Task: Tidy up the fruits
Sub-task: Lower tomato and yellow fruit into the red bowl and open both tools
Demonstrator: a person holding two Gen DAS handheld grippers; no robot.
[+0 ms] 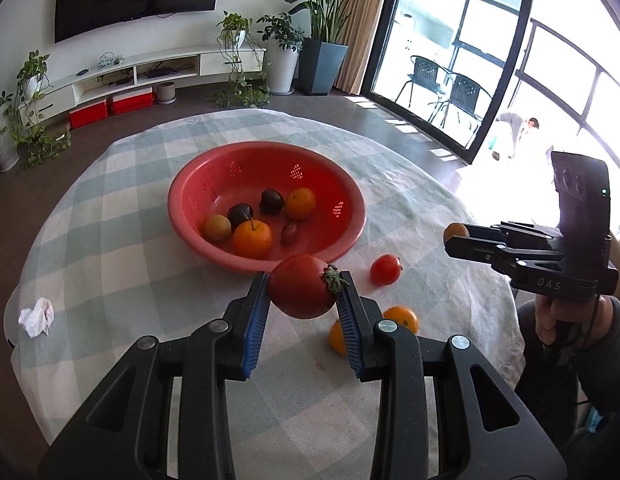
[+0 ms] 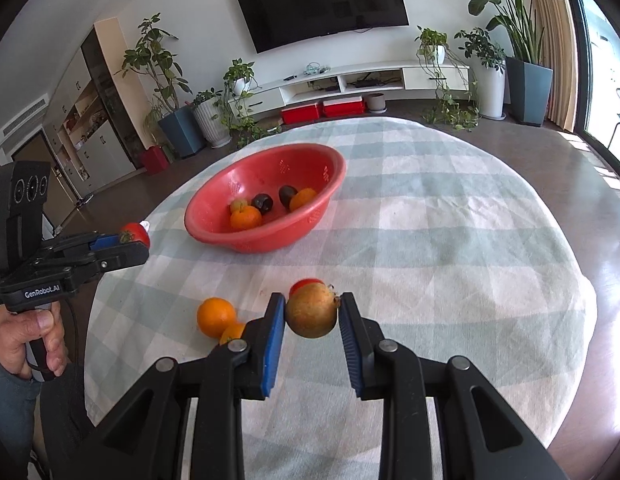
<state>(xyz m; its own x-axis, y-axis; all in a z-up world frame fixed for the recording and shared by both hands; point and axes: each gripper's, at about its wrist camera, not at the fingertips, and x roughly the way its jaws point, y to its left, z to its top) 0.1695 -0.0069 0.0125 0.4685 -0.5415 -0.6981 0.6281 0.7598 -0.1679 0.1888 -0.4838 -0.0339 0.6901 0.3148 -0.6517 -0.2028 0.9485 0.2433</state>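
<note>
Left gripper: black angular arms, ribbed blue pads clamped on a smooth, glossy red tomato with a shrivelled green calyx, held clear above the tablecloth. Right gripper: same build, pads closed on a round, dull yellow-brown fruit with a dry stem nub, also lifted off the cloth.

Beneath them, on the soft, creased green-and-white checked tablecloth, lie two glossy oranges touching each other and a small red tomato apart from them.

Further out stands a round red plastic colander bowl with perforated walls, holding two oranges, two dark plums, a brownish round fruit and a small reddish piece. A crumpled white tissue lies near the table's edge.
</note>
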